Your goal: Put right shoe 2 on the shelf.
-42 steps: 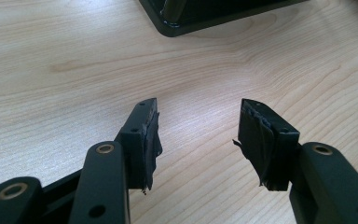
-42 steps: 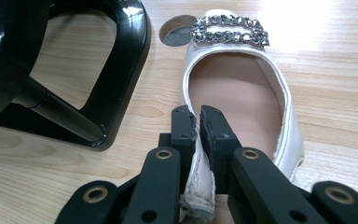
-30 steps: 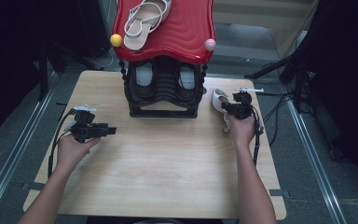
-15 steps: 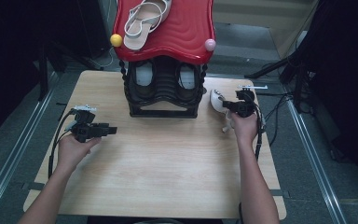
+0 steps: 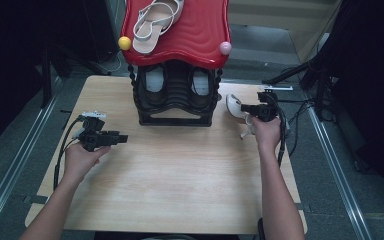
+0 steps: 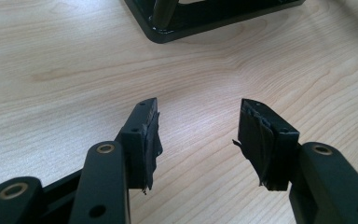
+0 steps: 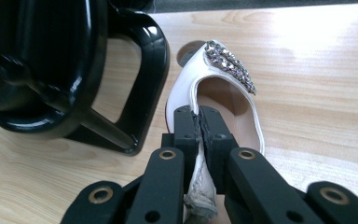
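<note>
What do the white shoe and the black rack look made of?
White shoe: smooth, leather-like upper, possibly synthetic; faint sheen, rhinestone trim at the toe. Black rack: glossy, probably moulded plastic; sharp highlights on rounded bars. Right tool pinches the shoe's edge.

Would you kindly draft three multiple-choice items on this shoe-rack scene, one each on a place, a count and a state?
1. Where is the white shoe that the right hand-held gripper grips?
A. on the rack's red top
B. beside the black rack, on its right in the high view
C. at the table's near edge

2. How many little balls sit on the red top's front corners?
A. two
B. three
C. four

3. How do the left hand-held gripper's jaws stand?
A. shut on a sandal
B. open, with only table between them
C. shut on a cable

Answers: 1 B, the high view shows it next to the rack; 2 A, one yellow ball, one pink ball; 3 B, bare wood shows in the gap.
</note>
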`<state>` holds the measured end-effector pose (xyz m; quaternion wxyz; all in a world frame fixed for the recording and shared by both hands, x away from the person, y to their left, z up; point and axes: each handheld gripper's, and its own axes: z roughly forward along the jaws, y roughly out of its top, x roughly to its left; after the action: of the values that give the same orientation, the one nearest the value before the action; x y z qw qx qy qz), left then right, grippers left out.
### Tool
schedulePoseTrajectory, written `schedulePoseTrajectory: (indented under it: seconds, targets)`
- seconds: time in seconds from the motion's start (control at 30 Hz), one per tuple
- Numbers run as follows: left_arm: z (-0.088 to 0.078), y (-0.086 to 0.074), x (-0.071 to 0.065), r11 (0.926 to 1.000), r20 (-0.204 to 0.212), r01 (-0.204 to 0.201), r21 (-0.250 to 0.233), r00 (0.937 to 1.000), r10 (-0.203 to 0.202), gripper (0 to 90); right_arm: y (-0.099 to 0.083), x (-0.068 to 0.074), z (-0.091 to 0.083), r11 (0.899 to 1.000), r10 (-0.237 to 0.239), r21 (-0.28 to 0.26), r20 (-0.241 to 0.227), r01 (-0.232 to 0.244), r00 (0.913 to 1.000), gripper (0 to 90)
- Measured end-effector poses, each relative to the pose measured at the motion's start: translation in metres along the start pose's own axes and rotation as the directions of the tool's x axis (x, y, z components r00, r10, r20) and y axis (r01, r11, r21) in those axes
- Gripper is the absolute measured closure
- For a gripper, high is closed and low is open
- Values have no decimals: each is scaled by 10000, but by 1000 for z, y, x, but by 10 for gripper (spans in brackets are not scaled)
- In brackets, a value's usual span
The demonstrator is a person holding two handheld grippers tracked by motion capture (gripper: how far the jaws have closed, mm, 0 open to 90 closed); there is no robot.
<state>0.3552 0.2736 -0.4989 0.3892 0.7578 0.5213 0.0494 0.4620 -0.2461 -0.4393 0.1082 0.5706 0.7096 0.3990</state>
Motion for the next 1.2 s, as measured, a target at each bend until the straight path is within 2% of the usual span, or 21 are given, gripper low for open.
schedulePoseTrajectory:
  seconds: [0.37, 0.77, 0.9, 1.2]
  targets:
    - [5, 5, -4, 9999, 142, -126, 39, 9998, 126, 485, 26, 14, -20, 9997, 102, -217, -351, -110, 9993, 882]
    - [10, 9, -6, 9996, 255, -272, 117, 9993, 269, 486, 61, 32, -50, 9966, 211, -779, -732, -268, 9971, 882]
    - [11, 10, -7, 9992, 222, -369, 141, 9991, 366, 486, 75, 41, -63, 9940, 7, -1095, -605, -73, 9982, 882]
    - [11, 10, -8, 9994, 260, -331, 81, 9991, 329, 486, 102, 56, -92, 9872, -139, -1595, -713, 23, 9974, 882]
